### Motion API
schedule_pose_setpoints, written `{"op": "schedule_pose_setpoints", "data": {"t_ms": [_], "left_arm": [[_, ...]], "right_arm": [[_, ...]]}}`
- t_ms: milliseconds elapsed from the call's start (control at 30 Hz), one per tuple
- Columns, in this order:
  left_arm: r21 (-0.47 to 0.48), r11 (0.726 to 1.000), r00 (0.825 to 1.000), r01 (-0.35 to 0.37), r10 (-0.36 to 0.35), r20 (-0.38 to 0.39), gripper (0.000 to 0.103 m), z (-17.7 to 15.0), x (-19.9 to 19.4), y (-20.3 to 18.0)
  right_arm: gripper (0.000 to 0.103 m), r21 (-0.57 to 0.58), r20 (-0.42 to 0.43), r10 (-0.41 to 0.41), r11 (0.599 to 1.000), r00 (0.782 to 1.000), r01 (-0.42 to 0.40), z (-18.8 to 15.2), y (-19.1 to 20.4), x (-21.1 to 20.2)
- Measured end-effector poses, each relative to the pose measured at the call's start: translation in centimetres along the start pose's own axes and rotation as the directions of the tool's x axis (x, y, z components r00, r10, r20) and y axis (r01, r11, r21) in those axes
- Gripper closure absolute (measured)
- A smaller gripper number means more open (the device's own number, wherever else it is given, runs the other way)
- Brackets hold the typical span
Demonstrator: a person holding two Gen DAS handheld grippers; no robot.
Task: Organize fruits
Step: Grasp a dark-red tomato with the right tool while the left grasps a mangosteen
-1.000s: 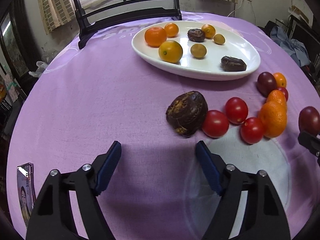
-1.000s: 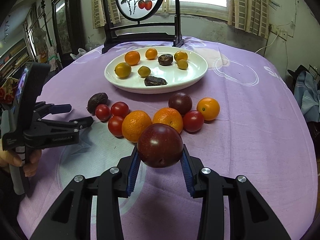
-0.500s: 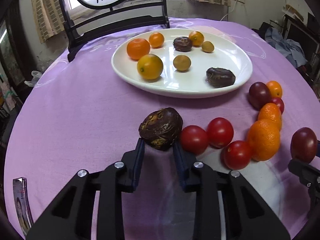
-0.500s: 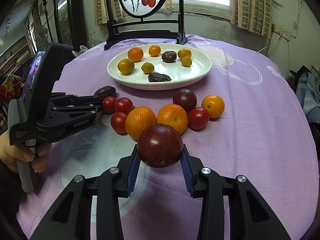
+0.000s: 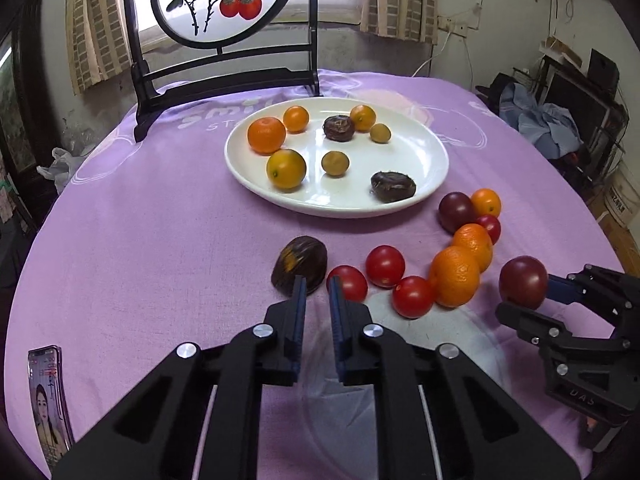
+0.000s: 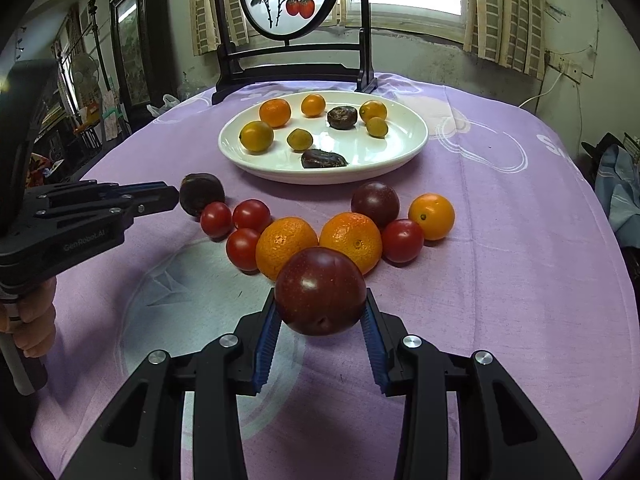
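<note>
Left gripper [image 5: 317, 296]: jaws pressed together with nothing between them, tips just short of the dark wrinkled fruit [image 5: 299, 265], which sits on the purple-clothed worktop [image 5: 160, 248], touching or nearly touching a cherry tomato [image 5: 347, 282]. Contact between tips and fruit cannot be told.

Right gripper [image 6: 320, 320]: jaws pinching a plum [image 6: 320, 290] across its widest part, held clear of the cloth.

The white plate [image 5: 432, 160] is noted further back, already carrying small oranges, kumquats and two more dark fruits. Loose tomatoes and mandarins are strung in an arc between plate and grippers.

Handling, as judged:
- Wrinkled fruit: light, with a shrivelled, stiff-looking shell; irregular, so likely to squirt out of a grip placed off-centre. It is best taken across the broad middle, jaws well down its sides.
- Plum: smooth, glossy skin, probably slippery and easily bruised; moderate pressure is advised.
- Tomatoes: thin-skinned, soft, prone to rolling when a neighbour is nudged.
</note>
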State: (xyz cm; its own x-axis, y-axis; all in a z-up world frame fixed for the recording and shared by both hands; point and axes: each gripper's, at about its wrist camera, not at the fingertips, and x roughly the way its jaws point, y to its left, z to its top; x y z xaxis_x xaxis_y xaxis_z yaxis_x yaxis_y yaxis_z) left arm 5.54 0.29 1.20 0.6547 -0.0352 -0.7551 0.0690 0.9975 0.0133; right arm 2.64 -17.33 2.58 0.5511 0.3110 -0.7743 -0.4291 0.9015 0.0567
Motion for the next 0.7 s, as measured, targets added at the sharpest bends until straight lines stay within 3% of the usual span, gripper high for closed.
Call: {"op": "schedule_pose_setpoints", "data": {"t_ms": [100,133,500,700], "left_arm": [[0.022,0.999,0.999,-0.041,0.042,-0.025,0.072,-0.2,1.1,0.2],[0.031,0.998,0.998,-0.054,0.055,-0.029,0.071,-0.3,1.3,0.3],[0.098,0.985,0.988,-0.143,0.148,-0.049,0.056,-0.3,3.3,2.2],[0.08,0.985,0.987,-0.155,0.159,-0.038,0.055,0.9,5.1,2.4]], "right_arm": [[0.063,-0.001,0.005,0.004,1.0,1.0,-0.004,0.1,0.0,-0.1],[0.063,0.0,0.01,0.006,1.0,1.0,-0.006,0.1,0.0,-0.3],[0.063,-0.041,0.02,0.034,0.999,0.999,-0.033,0.0,1.2,-1.0],[0.063,-0.045,0.022,0.043,0.998,0.999,-0.042,0.0,1.3,-1.3]]}}
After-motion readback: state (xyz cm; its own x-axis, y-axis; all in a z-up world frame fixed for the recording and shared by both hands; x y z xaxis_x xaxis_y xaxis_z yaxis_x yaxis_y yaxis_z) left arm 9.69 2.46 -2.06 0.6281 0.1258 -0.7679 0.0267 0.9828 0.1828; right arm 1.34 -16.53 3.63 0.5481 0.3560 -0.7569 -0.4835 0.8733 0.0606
